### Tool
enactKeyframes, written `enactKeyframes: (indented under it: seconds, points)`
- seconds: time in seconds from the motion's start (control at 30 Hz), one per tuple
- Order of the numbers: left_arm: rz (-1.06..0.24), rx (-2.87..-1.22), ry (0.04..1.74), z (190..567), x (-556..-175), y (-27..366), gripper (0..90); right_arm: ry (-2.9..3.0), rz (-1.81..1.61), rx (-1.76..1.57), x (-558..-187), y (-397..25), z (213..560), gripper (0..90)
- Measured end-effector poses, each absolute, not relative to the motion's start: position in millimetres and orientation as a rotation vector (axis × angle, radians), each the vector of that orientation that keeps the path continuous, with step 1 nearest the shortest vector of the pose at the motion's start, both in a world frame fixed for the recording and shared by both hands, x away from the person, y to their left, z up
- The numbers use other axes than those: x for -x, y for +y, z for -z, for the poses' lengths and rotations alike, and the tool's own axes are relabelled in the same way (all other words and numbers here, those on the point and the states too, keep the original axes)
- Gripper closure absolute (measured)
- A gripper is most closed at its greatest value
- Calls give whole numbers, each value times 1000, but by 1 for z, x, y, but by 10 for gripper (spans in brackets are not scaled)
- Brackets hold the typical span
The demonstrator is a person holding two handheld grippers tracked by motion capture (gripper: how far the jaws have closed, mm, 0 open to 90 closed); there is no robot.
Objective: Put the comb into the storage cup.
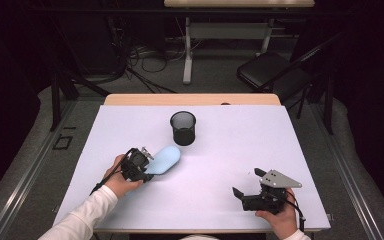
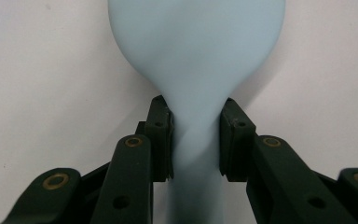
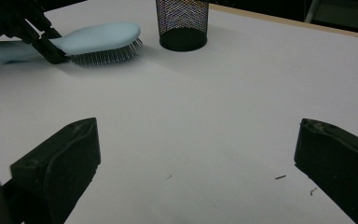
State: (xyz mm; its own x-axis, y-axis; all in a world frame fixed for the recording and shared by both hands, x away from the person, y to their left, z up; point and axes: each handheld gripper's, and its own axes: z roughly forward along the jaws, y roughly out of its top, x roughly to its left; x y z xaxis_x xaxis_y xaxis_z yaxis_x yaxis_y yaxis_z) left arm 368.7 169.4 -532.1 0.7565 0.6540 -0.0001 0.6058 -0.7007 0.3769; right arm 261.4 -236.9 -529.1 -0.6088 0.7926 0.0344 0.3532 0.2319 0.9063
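Nearest the person's edge of the white-topped table (image 1: 220,150), on the right: the right gripper (image 1: 245,182), black with a grey three-cornered plate, held low over the surface in one hand, its jaws spread wide with bare tabletop between them; a few tiny dark specks lie on the white beside it. Further in, on the left: the left gripper (image 1: 147,167), black, held by a hand in a white sleeve (image 1: 87,212), its jaws pinched on the narrow neck of a pale blue plastic hairbrush (image 1: 165,159), one pad (image 2: 161,137) against each side. Brush lies bristles down on the table, head pointing away toward the far edge. Beyond it, just past the brush head and apart from it: a black wire-mesh cup (image 1: 183,128), round, upright. Behind the table, on the floor: a dark folding chair (image 1: 270,70) and loose cables (image 1: 145,57).
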Motion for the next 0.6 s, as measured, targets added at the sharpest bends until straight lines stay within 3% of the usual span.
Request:
enactKeyframes:
  seconds: [0.6]
  points:
    - [-254, -2421, 1000, 516, -368, 184, 698, 2075, -1348, -1050, -261, -237, 529, 0]
